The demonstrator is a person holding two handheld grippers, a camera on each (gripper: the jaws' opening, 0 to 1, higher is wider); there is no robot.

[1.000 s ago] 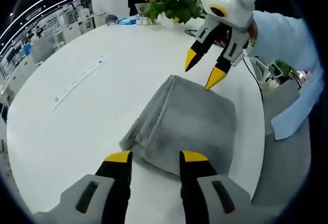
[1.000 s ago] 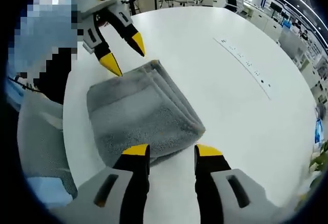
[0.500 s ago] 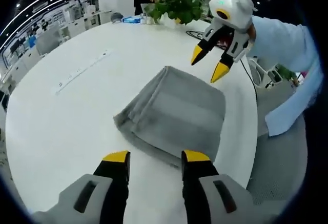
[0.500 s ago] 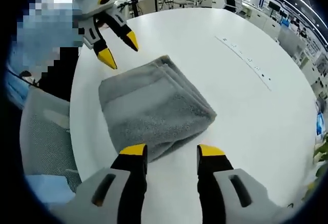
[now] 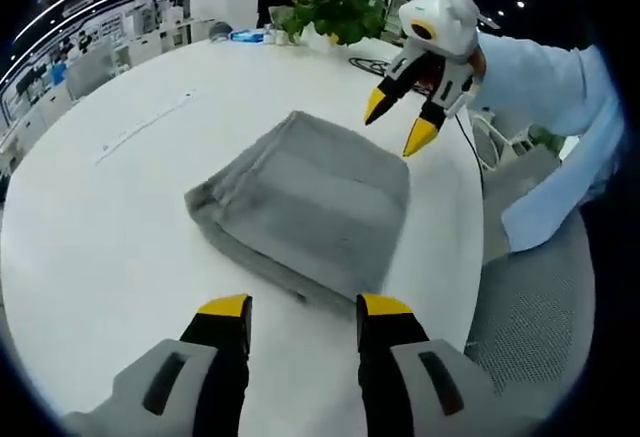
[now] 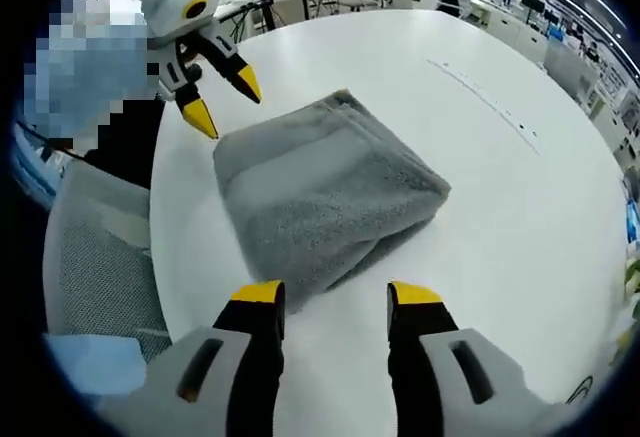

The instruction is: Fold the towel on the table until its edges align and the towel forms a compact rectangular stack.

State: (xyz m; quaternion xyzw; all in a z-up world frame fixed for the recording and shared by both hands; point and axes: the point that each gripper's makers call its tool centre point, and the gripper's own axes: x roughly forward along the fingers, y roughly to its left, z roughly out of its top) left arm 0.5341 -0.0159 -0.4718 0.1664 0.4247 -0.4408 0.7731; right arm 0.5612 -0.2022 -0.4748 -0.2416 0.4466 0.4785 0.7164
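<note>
Both grippers have drawn back from the grey terry towel (image 5: 300,212), folded into a thick rectangular stack on the round white table (image 5: 90,237). The left gripper (image 5: 300,307), jaws spread and empty, now hangs clear of its near edge; a second ago it was over it. The right gripper (image 6: 327,295) is likewise spread and empty. I judge the folding finished. No containers are visible.

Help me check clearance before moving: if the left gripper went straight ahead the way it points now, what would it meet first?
Most likely the folded grey towel, whose near edge lies just ahead of the open left gripper on the white table. Depth is unclear, so it might skim over the top.
</note>
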